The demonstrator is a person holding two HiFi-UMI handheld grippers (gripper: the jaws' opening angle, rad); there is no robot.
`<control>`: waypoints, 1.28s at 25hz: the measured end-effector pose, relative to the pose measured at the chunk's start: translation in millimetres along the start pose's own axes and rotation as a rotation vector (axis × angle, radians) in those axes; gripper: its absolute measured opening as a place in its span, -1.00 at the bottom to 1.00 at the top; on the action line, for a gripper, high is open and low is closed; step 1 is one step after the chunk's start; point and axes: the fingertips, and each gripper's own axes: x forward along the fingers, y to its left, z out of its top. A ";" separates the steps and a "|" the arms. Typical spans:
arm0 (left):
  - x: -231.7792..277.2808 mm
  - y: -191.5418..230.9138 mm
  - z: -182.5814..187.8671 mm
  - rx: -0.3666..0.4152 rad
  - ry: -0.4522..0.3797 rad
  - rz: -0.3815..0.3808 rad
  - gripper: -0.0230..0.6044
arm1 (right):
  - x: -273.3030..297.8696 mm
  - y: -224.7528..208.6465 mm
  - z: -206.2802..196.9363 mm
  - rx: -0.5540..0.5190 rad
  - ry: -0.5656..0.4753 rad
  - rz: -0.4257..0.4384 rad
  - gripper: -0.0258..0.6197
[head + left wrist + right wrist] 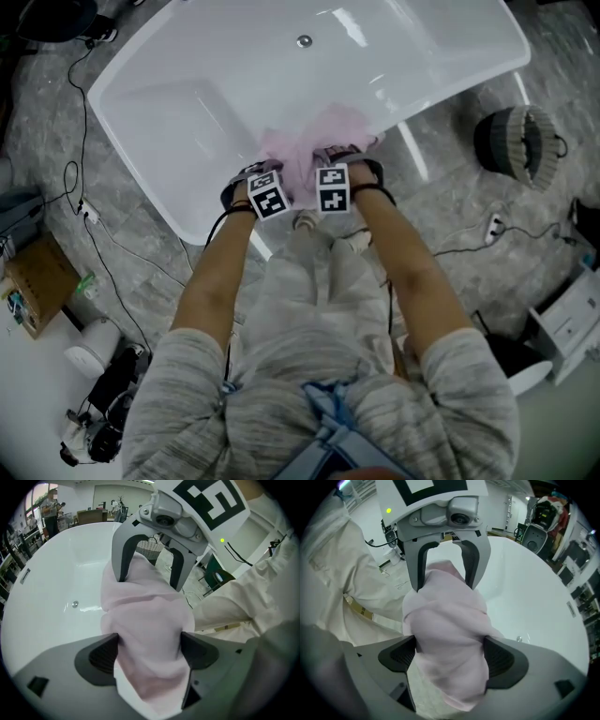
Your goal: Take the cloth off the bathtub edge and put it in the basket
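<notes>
**Both grippers wide open astride the pink cloth on the tub rim**

Head view, lower half of frame: the person's forearms reach up toward frame centre, one gripper in each hand. The left gripper (pixel 150 648) has its jaws spread wide. A bunched pink cloth (pixel 145 620) fills the gap between them and brushes both pads, with no visible pinch. The right gripper (pixel 450 656) faces it from the opposite side. Its jaws are equally wide, and the same cloth is heaped between its pads. In each gripper view the other gripper's jaws straddle the far end of the cloth.

The cloth lies draped over the near rim of the white bathtub (pixel 155 183), at frame centre, partly spilling into the basin. A grey woven basket (pixel 516 141) stands on the floor at upper right, well apart from the cloth.
</notes>
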 end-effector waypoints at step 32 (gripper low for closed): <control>-6.7 -2.2 -3.9 -0.053 -0.031 -0.004 -0.34 | -7.1 0.0 9.2 0.068 -0.029 -0.063 -0.53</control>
